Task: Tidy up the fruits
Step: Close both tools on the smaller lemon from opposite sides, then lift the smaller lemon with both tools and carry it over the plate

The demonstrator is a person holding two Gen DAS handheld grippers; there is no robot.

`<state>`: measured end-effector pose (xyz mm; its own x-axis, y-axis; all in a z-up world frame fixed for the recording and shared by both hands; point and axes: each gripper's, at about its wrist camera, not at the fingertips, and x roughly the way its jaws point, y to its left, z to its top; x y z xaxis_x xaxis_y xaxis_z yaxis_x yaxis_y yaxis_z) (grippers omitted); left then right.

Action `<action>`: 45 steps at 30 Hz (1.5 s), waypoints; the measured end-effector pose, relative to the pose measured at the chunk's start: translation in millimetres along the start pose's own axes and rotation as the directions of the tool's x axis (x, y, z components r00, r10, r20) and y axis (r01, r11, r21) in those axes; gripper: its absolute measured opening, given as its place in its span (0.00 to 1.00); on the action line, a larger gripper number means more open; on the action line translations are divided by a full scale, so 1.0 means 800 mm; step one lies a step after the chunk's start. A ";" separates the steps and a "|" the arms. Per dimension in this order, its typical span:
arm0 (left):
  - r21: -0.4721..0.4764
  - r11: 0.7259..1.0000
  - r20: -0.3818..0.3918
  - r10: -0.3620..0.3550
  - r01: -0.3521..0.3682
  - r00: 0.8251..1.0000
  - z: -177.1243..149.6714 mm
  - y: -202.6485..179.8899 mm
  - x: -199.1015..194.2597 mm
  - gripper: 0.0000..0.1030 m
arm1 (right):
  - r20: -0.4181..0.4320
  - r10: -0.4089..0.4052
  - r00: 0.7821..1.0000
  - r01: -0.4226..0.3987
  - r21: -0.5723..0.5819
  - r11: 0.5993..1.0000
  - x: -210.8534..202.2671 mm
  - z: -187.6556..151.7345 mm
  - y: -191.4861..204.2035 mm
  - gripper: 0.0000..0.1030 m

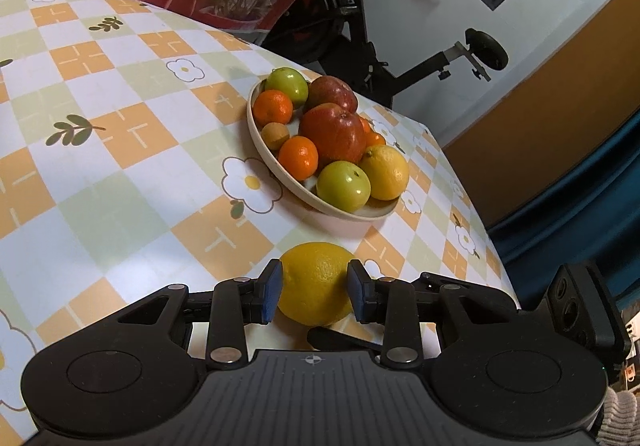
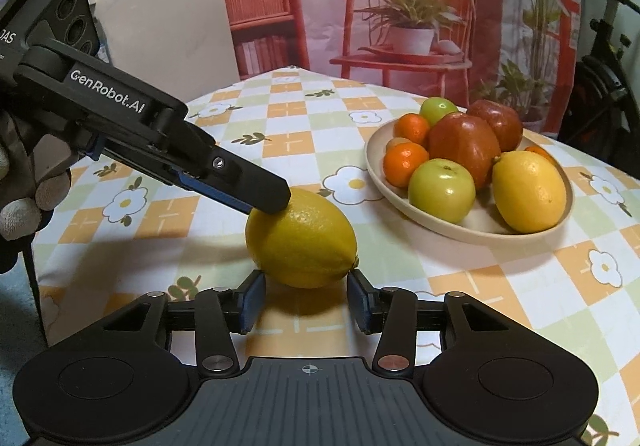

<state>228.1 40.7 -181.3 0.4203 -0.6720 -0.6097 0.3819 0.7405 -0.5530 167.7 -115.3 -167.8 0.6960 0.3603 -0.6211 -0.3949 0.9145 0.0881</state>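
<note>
The left tongs [image 1: 314, 286] clamp the loose lemon [image 2: 301, 238] on the bench [image 2: 280, 125] to carry it to the fruit plate [image 2: 376, 169] nearby. The right tongs [image 2: 306, 298] stand open just short of it, not touching.

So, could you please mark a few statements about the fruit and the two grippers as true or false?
1. The loose yellow lemon lies on the checked tablecloth, outside the shallow beige bowl. True.
2. The bowl holds only oranges. False: it also holds green apples, red apples and a second lemon.
3. The left gripper clamps the loose lemon. True.
4. The right gripper holds a green apple. False: it is open, with the loose lemon at its tips.
</note>
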 end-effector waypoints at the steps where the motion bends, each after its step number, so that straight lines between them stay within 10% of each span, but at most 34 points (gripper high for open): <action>1: 0.000 1.000 0.000 -0.002 0.002 1.000 0.001 0.001 0.001 0.36 | 0.001 -0.002 1.000 0.002 -0.005 1.000 0.001 0.000 0.000 0.43; 21: 0.021 1.000 0.013 0.002 -0.003 1.000 0.018 -0.013 0.011 0.31 | 0.066 0.016 0.998 -0.014 -0.028 1.000 -0.010 0.009 -0.013 0.46; 33: 0.039 0.999 0.003 0.023 -0.023 1.000 0.040 -0.030 0.033 0.27 | 0.099 0.003 0.995 -0.002 -0.009 1.000 -0.027 0.035 -0.034 0.31; 45: 0.016 1.000 -0.012 0.006 -0.005 1.000 0.034 -0.017 0.038 0.27 | 0.086 0.008 0.996 -0.012 0.040 0.999 -0.027 0.014 -0.036 0.46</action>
<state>258.2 10.1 -176.8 0.4122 -0.6679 -0.6197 0.3925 0.7440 -0.5408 171.2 -147.4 -148.0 0.7414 0.3822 -0.5515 -0.3788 0.9168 0.1261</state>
